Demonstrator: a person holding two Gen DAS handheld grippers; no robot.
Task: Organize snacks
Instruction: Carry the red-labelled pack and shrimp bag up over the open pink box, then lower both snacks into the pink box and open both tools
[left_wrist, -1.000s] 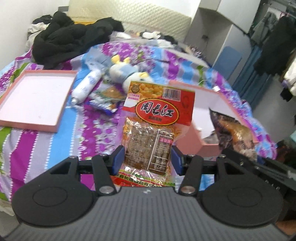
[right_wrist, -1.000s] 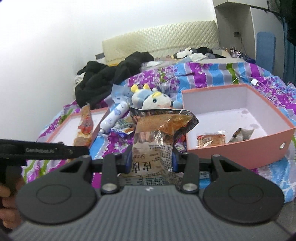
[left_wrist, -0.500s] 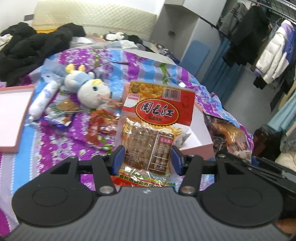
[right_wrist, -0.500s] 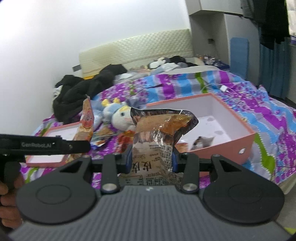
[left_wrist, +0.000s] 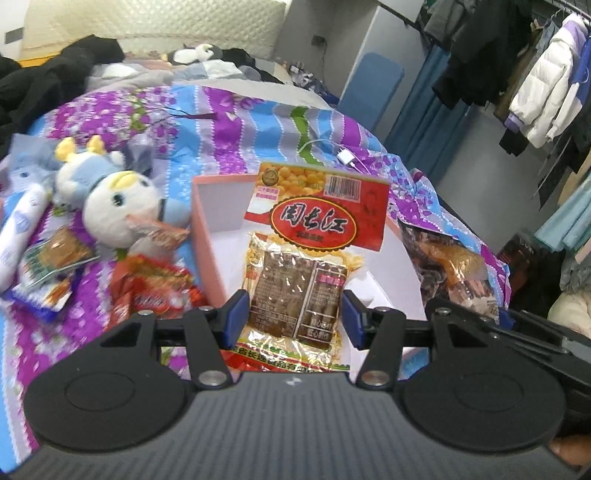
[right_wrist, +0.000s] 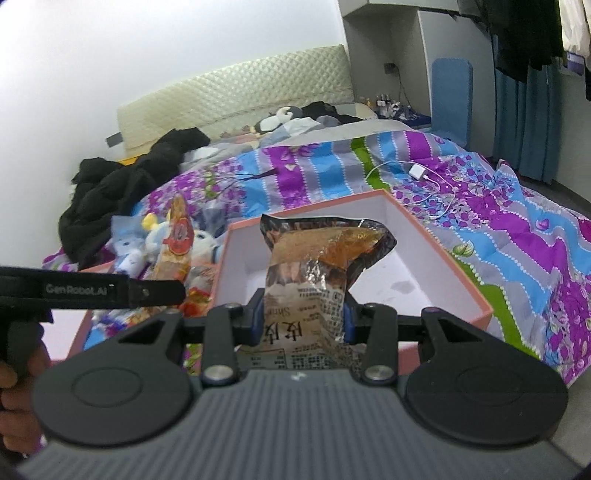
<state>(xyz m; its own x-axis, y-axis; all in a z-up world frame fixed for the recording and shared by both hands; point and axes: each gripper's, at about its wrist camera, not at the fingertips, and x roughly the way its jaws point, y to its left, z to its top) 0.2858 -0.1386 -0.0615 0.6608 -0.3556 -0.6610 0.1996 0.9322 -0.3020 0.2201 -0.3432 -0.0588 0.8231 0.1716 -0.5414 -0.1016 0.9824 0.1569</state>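
My left gripper (left_wrist: 295, 317) is shut on a red and clear snack packet (left_wrist: 310, 254) and holds it upright over the open pink box (left_wrist: 207, 236). My right gripper (right_wrist: 301, 321) is shut on a brown crinkled snack bag (right_wrist: 314, 273), held above the same pink box (right_wrist: 458, 273). The brown bag also shows at the right in the left wrist view (left_wrist: 447, 266), and the red packet shows edge-on at the left in the right wrist view (right_wrist: 177, 243).
Loose snack packets (left_wrist: 151, 288) and a plush toy (left_wrist: 110, 199) lie on the striped bedspread left of the box. A white bottle (left_wrist: 18, 236) lies further left. A charger and cable (right_wrist: 417, 173) lie behind the box. Black clothes (right_wrist: 122, 192) are piled at the headboard.
Both grippers have moved right and forward with their packets and now sit over the pink box. The flat pink lid has left the left wrist view.
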